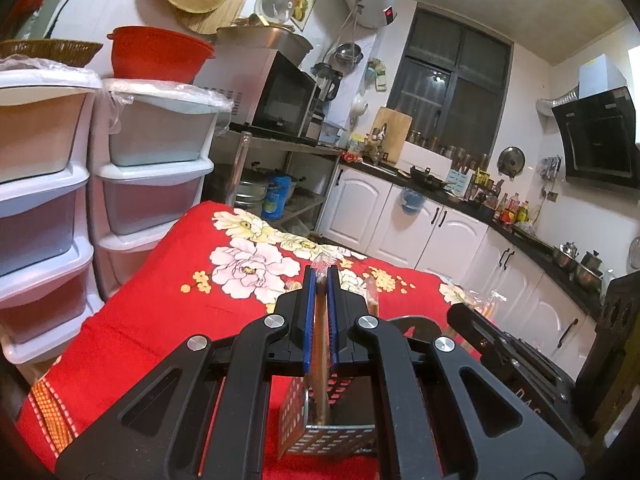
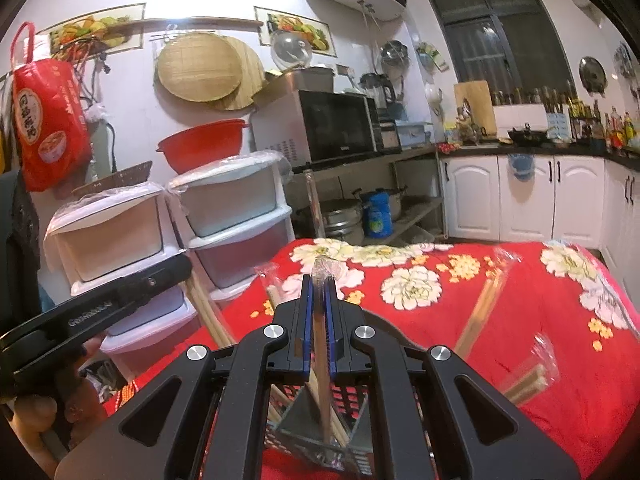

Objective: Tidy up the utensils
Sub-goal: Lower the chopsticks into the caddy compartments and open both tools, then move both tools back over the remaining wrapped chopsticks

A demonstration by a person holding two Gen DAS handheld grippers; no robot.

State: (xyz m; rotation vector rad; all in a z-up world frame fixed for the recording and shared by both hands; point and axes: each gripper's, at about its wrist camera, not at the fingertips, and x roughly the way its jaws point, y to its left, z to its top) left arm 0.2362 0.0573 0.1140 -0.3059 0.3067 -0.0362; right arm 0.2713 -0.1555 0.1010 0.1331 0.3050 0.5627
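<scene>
My left gripper (image 1: pixel 320 276) is shut on a plastic-wrapped pair of wooden chopsticks (image 1: pixel 320 344), whose lower end stands inside a perforated metal utensil holder (image 1: pixel 332 436) on the red floral cloth. My right gripper (image 2: pixel 319 282) is shut on another wrapped chopstick pair (image 2: pixel 322 360), its lower end in the same holder (image 2: pixel 320 420), beside other chopsticks standing there. More wrapped chopsticks (image 2: pixel 482 312) lie on the cloth to the right, and another pair (image 2: pixel 528 380) lies near the holder. The left gripper's body (image 2: pixel 100 312) shows at the left of the right wrist view.
The table wears a red floral cloth (image 1: pixel 168 300). Stacked plastic drawers (image 1: pixel 152 184) stand to the left, with a red basin (image 1: pixel 160 52) on top. A microwave (image 1: pixel 280 96) on a metal shelf and white kitchen cabinets (image 1: pixel 420 224) lie beyond.
</scene>
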